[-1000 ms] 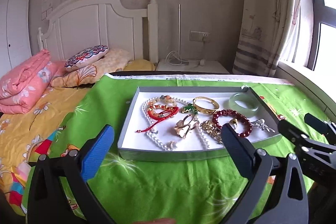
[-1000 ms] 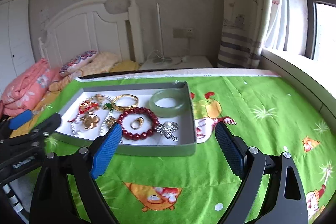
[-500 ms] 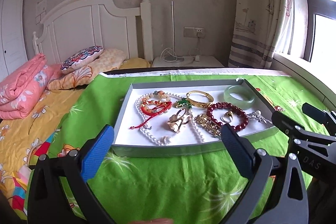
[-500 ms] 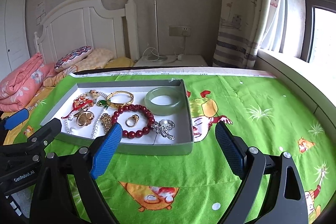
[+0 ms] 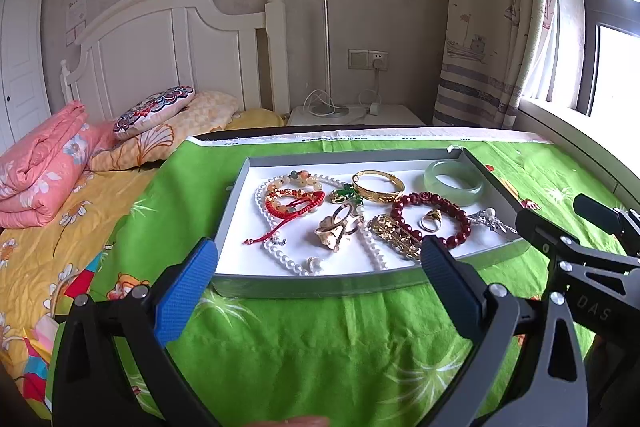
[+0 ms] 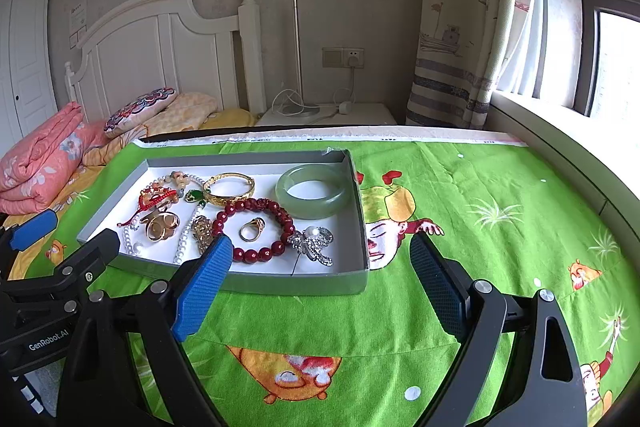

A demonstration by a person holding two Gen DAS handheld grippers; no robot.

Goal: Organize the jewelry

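A grey tray [image 5: 320, 287] [image 6: 296, 285] with a white floor lies on the green cloth and holds mixed jewelry: a jade bangle [image 5: 453, 182] [image 6: 311, 190], a gold bangle [image 5: 378, 186] [image 6: 229, 189], a dark red bead bracelet [image 5: 432, 217] [image 6: 256, 227] around a gold ring [image 6: 252, 229], a pearl necklace [image 5: 280, 255], a red cord bracelet [image 5: 294, 205] and a silver brooch [image 6: 314, 243]. My left gripper [image 5: 318, 279] is open and empty before the tray's near wall. My right gripper [image 6: 322, 277] is open and empty at the tray's near right corner.
The green cartoon cloth [image 6: 460, 227] spreads right of the tray. A bed with pink quilt [image 5: 40, 171] and pillows [image 5: 156, 111] lies left. A white nightstand [image 5: 352, 115] with cables stands behind, a curtain [image 5: 492, 27] and windowsill at right.
Both views have shifted a little, so the tray sits slightly lower and closer in each. Both grippers stay open and the jewelry has not moved.
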